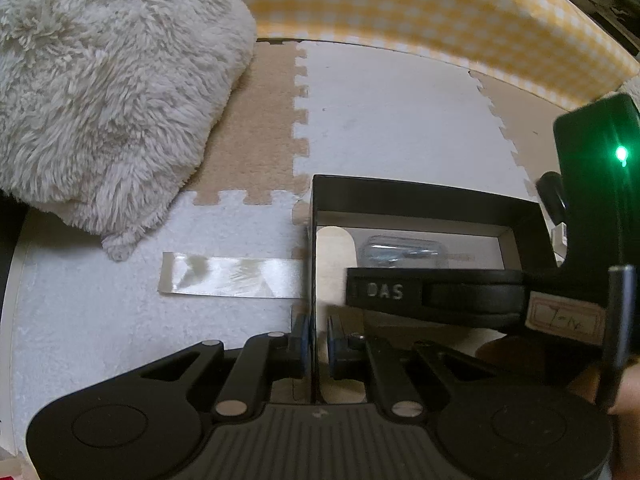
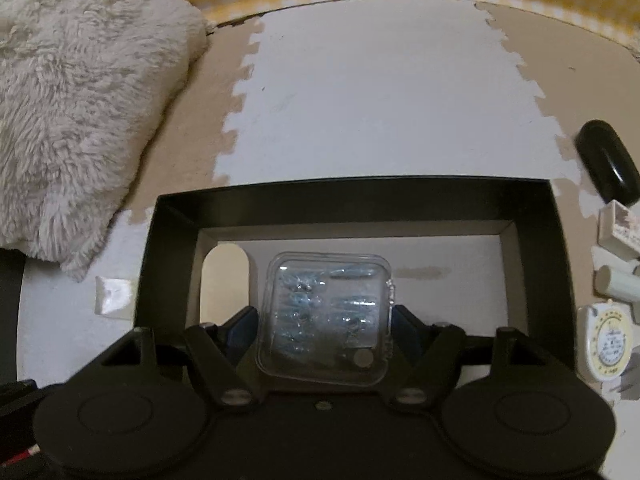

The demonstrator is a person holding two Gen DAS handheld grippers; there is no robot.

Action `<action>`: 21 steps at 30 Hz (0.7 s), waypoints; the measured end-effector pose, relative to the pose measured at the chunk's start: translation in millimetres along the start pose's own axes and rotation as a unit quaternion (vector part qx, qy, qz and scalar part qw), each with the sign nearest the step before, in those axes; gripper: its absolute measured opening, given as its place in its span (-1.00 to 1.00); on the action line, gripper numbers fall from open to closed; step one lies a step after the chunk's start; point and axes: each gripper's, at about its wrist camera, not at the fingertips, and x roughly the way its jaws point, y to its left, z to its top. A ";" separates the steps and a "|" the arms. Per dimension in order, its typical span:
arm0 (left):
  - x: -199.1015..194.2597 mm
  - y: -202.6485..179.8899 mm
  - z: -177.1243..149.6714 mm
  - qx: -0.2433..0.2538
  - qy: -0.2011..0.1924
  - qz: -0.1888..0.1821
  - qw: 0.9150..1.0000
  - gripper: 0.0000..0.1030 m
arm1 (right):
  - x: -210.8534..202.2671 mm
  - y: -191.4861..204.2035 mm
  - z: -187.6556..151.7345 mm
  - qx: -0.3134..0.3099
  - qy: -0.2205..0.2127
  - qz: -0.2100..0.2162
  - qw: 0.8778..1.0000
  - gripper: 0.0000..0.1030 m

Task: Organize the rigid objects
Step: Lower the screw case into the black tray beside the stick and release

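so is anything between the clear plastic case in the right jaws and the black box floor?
Nothing visible. The clear square plastic case sits between the right gripper jaws, over the open black cardboard box. The white floor beyond it looks bare. The left gripper pinches the box's left wall, clear of the path.

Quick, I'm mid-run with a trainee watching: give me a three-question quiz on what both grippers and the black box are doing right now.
1. True or false: the left gripper is clamped on the black box wall.
2. What sits between the right gripper fingers?
3. Is the clear plastic case over the box or outside it?

Key:
1. True.
2. The clear plastic case with blue contents.
3. Over the box interior.
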 end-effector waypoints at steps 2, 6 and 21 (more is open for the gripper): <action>0.1 -0.3 0.0 0.001 0.000 0.000 1.000 -0.82 | 0.7 1.6 1.6 -0.002 0.006 0.011 1.000 0.43; 0.1 -0.3 -0.3 0.001 0.000 0.000 1.000 -0.82 | 0.2 0.5 1.5 -0.001 -0.006 0.016 1.000 0.45; 0.0 -1.5 -0.2 0.002 0.001 0.002 1.000 -0.82 | -28.6 -23.5 14.0 0.020 -0.034 0.050 0.998 0.70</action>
